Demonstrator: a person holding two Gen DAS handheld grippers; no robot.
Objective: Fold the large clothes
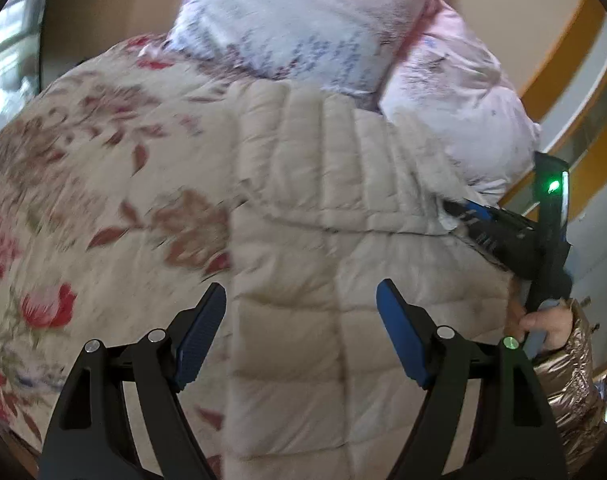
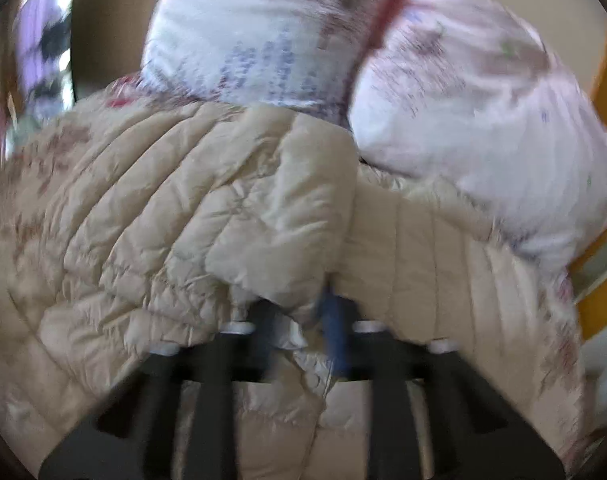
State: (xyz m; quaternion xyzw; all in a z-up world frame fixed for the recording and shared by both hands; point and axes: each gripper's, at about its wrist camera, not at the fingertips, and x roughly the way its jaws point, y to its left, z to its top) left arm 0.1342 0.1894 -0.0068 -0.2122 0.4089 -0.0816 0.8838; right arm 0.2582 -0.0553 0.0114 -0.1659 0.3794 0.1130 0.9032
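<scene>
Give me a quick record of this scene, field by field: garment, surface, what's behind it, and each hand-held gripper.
garment: beige quilted puffer jacket, spread out
surface: floral quilt under the jacket
behind: pale pink pillows stacked past the jacket
left hand-held gripper: open, above the jacket, holding nothing
right hand-held gripper: shut on a bunched fold of the jacket; view blurred
</scene>
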